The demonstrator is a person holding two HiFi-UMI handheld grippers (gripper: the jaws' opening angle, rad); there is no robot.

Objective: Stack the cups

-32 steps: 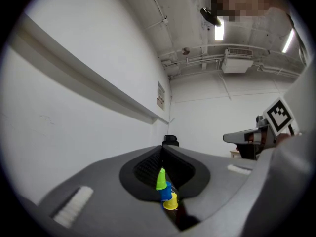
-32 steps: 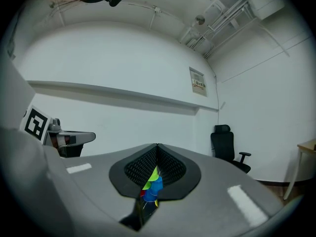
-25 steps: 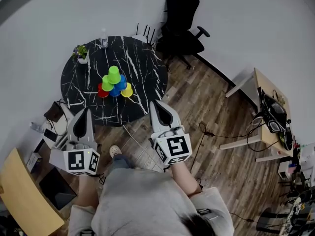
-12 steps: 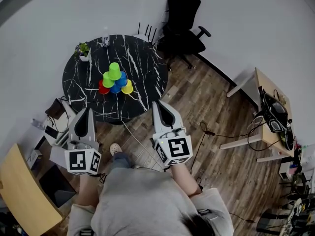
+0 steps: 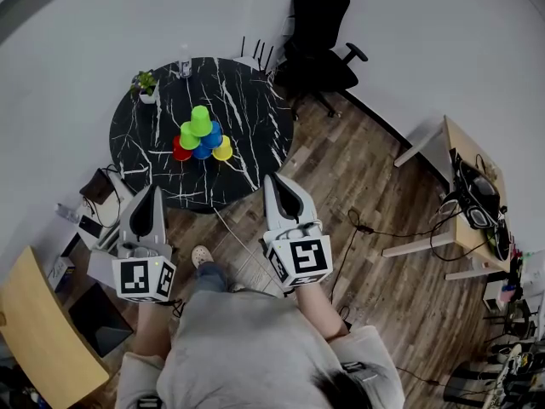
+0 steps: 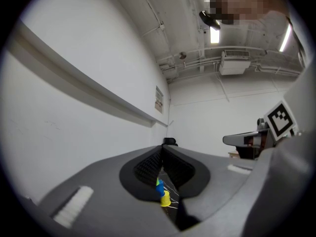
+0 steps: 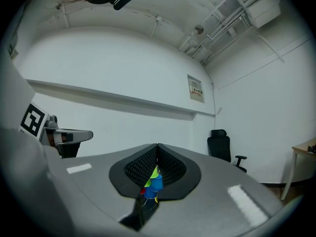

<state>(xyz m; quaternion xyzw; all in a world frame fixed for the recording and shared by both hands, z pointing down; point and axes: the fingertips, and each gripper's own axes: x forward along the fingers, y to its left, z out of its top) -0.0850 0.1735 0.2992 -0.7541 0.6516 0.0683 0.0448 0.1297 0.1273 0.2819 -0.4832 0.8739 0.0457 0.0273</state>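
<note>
Left tongs (image 5: 154,191) and right tongs (image 5: 273,179) pressed together, empty. Cup pyramid (image 5: 201,136) well ahead on tabletop (image 5: 247,109). Risk: careless reach topples it.

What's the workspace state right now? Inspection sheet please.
Surface: round black marble table on a wood floor.
Job's things: cup pyramid, six cups, mid-table; green cup on top.
Clutter: potted plant at the table's far left edge; small clear item at the far edge, too small to identify.
Grippers: left gripper and right gripper both shut, empty, short of the table.
Cables: cables loose on the floor by the right desk.
Surroundings: black office chair behind the table; wooden desk at right.
</note>
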